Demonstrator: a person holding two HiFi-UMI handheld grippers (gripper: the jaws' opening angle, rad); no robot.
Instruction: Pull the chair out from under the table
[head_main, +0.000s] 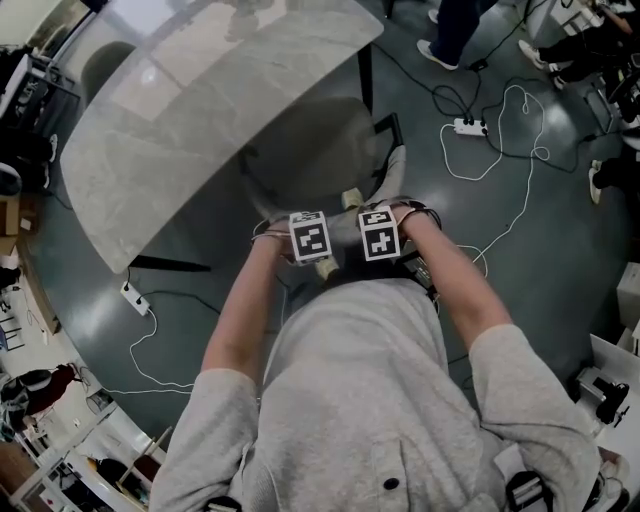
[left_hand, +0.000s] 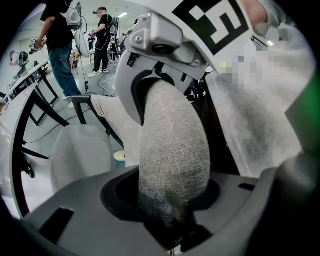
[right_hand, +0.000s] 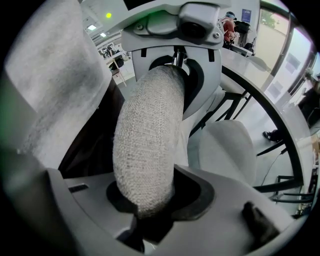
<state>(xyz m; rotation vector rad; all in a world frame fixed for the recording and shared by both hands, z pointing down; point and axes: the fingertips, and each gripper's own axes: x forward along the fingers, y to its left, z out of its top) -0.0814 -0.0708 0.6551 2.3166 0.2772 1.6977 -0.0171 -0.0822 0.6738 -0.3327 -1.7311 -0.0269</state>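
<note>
Grey woven backrest (left_hand: 172, 150) of chair (head_main: 330, 150) is gripped on top edge by left gripper (head_main: 312, 248) and right gripper (head_main: 380, 242), jaws closed on fabric, side by side; seat partly under table (head_main: 200, 120).

Left gripper (head_main: 312, 242), right gripper (head_main: 378, 234), both clamped

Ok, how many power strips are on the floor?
2. One power strip lies right of the chair, cables trailing from it; the other lies left, by the table's edge. More may be hidden under the table or the person.
</note>
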